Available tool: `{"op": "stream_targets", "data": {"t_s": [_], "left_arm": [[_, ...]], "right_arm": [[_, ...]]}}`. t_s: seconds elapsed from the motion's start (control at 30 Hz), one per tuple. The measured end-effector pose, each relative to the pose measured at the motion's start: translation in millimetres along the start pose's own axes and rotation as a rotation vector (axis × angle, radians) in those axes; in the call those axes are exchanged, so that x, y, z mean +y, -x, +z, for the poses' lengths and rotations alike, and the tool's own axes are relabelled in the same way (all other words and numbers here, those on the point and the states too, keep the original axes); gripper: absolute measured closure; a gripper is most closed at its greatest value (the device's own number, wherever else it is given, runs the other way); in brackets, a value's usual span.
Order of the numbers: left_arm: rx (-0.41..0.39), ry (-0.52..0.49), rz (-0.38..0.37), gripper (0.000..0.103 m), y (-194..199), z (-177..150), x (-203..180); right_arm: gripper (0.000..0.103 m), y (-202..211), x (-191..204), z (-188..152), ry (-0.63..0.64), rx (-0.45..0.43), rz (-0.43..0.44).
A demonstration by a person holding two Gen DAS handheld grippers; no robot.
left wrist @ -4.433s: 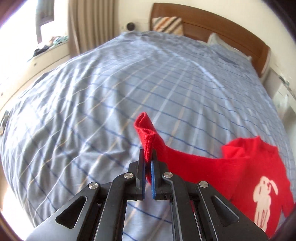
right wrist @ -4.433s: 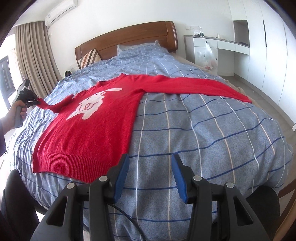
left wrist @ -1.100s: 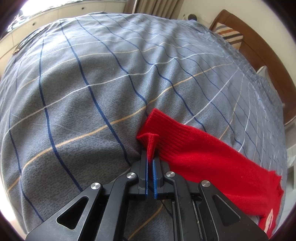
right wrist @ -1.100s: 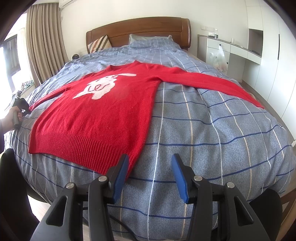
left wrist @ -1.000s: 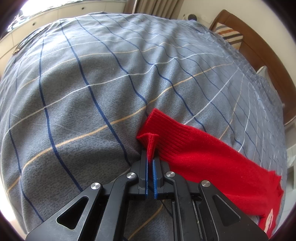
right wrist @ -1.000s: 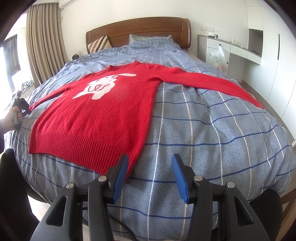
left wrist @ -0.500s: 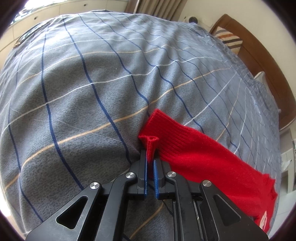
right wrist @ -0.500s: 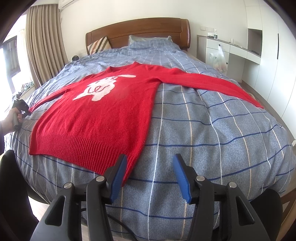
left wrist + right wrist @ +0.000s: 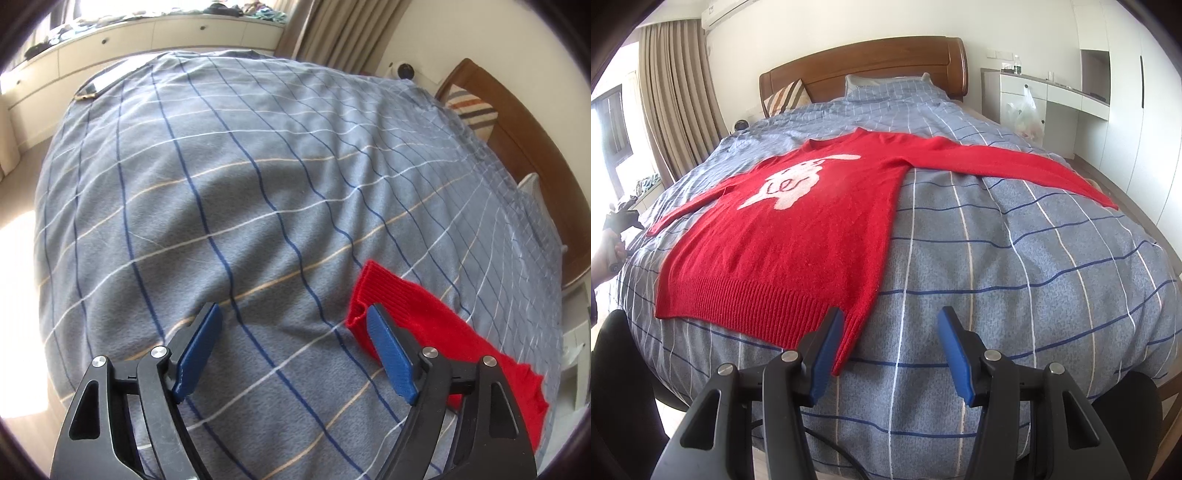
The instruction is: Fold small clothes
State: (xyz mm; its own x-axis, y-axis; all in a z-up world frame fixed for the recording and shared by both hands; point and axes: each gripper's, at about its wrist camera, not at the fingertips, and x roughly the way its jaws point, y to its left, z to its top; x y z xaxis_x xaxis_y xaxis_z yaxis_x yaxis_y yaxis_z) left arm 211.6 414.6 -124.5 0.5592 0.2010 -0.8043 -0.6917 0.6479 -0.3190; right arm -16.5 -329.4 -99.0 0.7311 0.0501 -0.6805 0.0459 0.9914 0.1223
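While the left gripper (image 9: 291, 314) hovers over the checked bedspread (image 9: 229, 177), its jaws stand wide apart and grasp nothing. The red sleeve (image 9: 424, 325) lies flat on the bedspread at about four o'clock in the left wrist view, its cuff just beside the right-hand blue pad (image 9: 388, 350); whether pad and cuff touch cannot be told.

From the right wrist view, the right gripper (image 9: 890, 328) is likewise spread wide and empty. The red sweater (image 9: 812, 236) lies spread face up from ten to two o'clock, its hem corner just beside the left-hand pad (image 9: 827, 343).
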Motion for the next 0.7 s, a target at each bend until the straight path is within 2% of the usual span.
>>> {"op": "stream_targets", "data": {"t_s": [0.13,0.27,0.43,0.7], "left_arm": [[-0.028,-0.012,0.014,0.02,18.9,-1.9,9.7],[-0.054,-0.103,-0.024,0.018,47.1,-16.2,-1.2],[-0.051,-0.251,-0.118,0.016,80.8,-49.6,-36.4],[0.007,-0.457,-0.29,0.014,117.2,-127.2,-104.8]], "right_arm": [[0.048,3.4,-2.5,-0.7,-0.012,-0.015,0.005],[0.046,5.3,-3.8,-0.3,-0.022,-0.027,0.005],[0.046,4.7,-2.3,0.0,-0.015,-0.026,0.006],[0.045,6.7,-1.1,-0.3,-0.012,-0.038,-0.001]]}}
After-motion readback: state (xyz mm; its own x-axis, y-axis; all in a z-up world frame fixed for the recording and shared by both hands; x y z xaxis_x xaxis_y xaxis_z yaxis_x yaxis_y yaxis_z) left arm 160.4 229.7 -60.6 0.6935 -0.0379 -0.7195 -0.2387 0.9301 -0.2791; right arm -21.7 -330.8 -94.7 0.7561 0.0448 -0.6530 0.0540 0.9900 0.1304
